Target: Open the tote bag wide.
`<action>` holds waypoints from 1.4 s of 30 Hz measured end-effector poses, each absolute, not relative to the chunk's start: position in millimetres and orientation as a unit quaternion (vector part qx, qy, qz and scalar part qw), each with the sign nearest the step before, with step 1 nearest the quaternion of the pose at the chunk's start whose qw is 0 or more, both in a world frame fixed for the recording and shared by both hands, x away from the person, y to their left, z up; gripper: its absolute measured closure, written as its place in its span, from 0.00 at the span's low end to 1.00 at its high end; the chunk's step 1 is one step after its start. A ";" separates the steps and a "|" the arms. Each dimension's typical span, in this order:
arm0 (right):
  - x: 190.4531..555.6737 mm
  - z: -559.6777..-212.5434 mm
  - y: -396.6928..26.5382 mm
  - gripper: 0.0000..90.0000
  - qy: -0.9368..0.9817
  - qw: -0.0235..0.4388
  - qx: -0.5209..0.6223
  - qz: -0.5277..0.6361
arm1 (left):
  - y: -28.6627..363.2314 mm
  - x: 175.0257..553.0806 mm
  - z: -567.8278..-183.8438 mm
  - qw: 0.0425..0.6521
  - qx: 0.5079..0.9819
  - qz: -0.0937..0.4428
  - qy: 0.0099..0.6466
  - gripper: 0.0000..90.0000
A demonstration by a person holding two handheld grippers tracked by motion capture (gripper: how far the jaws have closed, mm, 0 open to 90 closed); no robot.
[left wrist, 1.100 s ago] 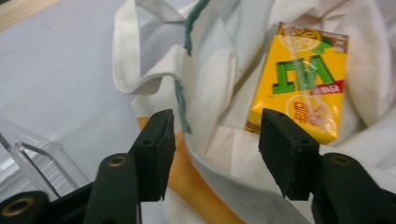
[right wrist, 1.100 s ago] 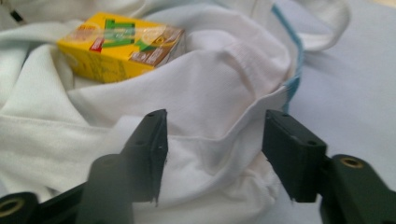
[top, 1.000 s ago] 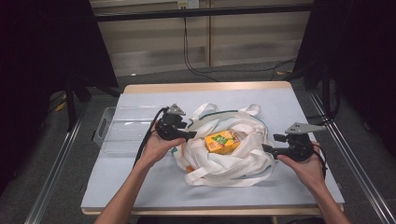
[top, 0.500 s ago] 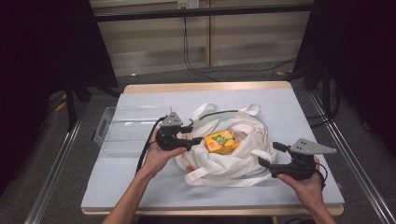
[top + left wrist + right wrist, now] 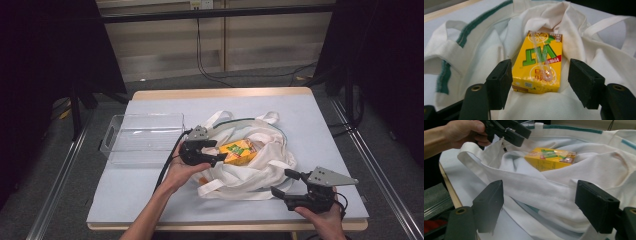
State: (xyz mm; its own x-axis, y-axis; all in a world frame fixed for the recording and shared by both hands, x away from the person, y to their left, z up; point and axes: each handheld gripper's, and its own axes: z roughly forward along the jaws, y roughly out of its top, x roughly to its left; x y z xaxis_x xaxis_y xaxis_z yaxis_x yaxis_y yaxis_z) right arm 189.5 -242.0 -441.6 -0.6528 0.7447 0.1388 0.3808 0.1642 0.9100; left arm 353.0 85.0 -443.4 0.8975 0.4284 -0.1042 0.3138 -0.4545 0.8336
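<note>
Between the left gripper's two black jaws, at the middle of the tabletop, lies the yellow cardboard juice carton with a clear wrapped straw on its face. It rests flat on the folds of the white cloth tote bag with green-trimmed rim, in the bag's open mouth. In the left gripper view its long axis runs straight away from the gripper, near end down between the jaw pads, far end pointing into the bag. The jaws stand moderately wide and have just been opening further; one pad sits just beside the carton's left edge, the other stands clearly apart from its right edge, so nothing is clamped yet.

From the high view the left gripper is right at the carton, while the right gripper sits at the near right corner of the bag, well apart from the carton. The right gripper has its jaws wide, bracketing a white handle strap of the bag without pressing it, and sees the carton farther off.

By my reading the left hand is the one placed to take the carton: the short width already lies across the jaw gap, so closing should catch its two long sides. A clear plastic bin stands at the left of the bag.
</note>
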 end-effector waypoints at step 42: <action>195.5 -446.9 -234.2 0.24 0.758 0.145 0.353 0.529 | 60.9 371.3 -467.4 0.436 0.876 0.071 0.192 0.20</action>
